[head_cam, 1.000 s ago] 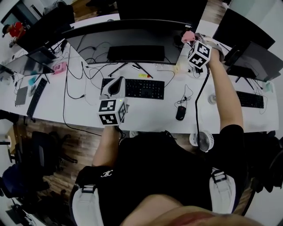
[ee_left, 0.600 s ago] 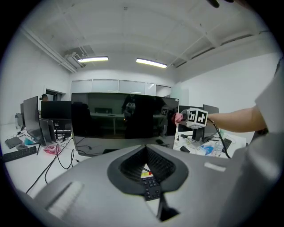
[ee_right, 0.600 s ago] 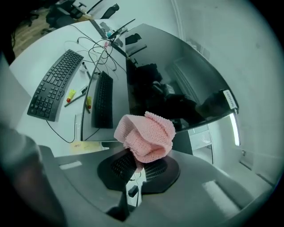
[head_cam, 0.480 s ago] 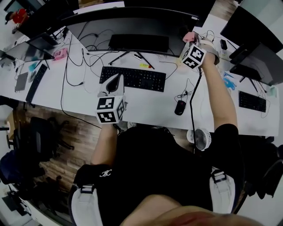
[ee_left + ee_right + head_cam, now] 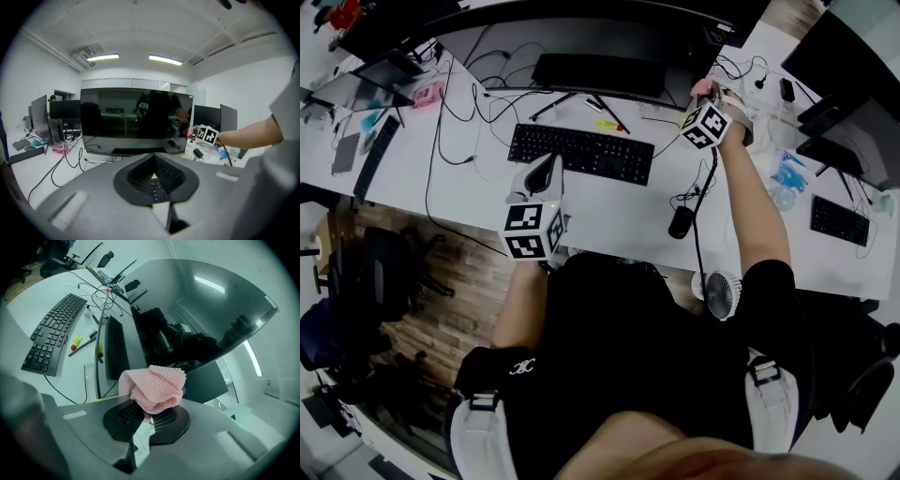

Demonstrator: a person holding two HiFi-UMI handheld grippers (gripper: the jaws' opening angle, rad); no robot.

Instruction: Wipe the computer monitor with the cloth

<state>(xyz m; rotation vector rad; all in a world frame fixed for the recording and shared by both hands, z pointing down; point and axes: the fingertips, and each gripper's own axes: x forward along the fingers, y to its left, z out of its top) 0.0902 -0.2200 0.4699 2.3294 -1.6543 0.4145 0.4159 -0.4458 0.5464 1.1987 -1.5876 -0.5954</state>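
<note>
A wide curved black monitor (image 5: 581,23) stands at the back of the white desk (image 5: 478,197); its dark screen (image 5: 201,319) mirrors the room. My right gripper (image 5: 705,101) is shut on a bunched pink knitted cloth (image 5: 154,387), which it holds by the monitor's lower right end (image 5: 703,87). In the left gripper view the same cloth (image 5: 190,132) shows pink beside the right gripper's marker cube (image 5: 206,135). My left gripper (image 5: 544,169) hovers over the desk's front part, left of the keyboard, shut with nothing in it and facing the monitor (image 5: 136,119).
A black keyboard (image 5: 581,153) lies before the monitor's stand (image 5: 115,348), a mouse (image 5: 679,222) to its right, a small fan (image 5: 719,292) at the desk's front edge. Loose cables (image 5: 455,103) cross the left. More monitors (image 5: 844,84) and a second keyboard (image 5: 836,220) stand at right.
The head view has swung, so the desk sits higher in the picture. The right gripper keeps the cloth at the monitor's right end. The left gripper has stayed put.
</note>
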